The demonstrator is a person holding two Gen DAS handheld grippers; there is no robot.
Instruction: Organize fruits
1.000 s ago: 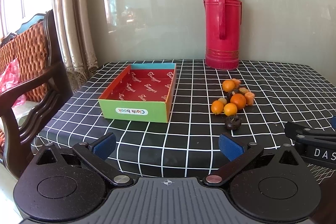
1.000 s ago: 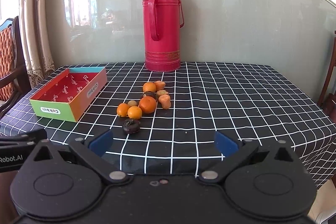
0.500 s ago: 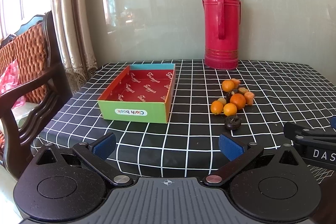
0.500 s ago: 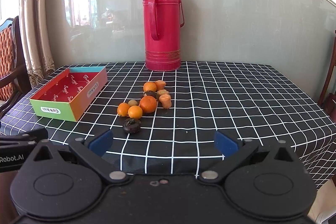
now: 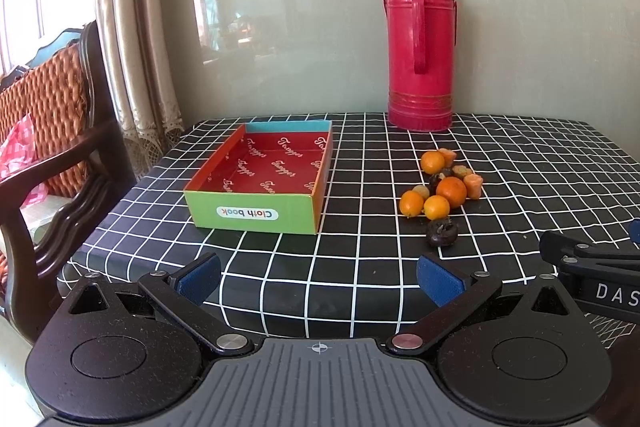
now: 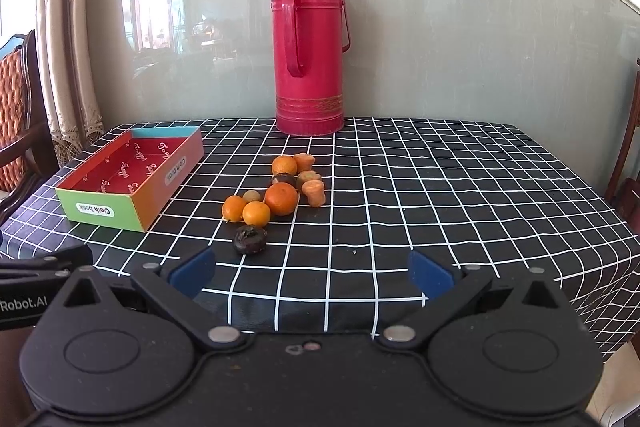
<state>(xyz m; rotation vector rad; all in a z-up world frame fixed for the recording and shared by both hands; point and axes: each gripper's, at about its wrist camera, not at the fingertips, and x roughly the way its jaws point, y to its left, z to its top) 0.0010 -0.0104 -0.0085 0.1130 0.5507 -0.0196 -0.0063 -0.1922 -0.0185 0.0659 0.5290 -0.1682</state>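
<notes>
At the near edge of the bench, the left tool point(image 5: 318, 273) and the right tool point(image 6: 311, 273) both hang spread wide and carry nothing. The bench point(image 6: 440, 195) wears a black cloth with white squares.

A little farther in, toward the middle, lies the cluster of fruits point(image 6: 276, 193). The closest is a dark, wrinkled fruit point(image 6: 250, 239), a bit apart from the others. Behind it lie two small oranges point(image 6: 245, 209) side by side, a bigger orange point(image 6: 281, 199), then more small pieces close together. To the left, near the left edge, stands the open cardboard box point(image 5: 260, 183), and its red floor is bare.

Judging from this, the task is at its very start: no fruit is in the box, and all of them are left to move, if the box is indeed the goal.

At the far edge stands a red thermos point(image 6: 310, 55), well apart from the fruits. A wooden chair point(image 5: 52, 131) waits beside the left edge. Nothing stands between the tools and the fruits. The packed pieces may roll when one is taken.
</notes>
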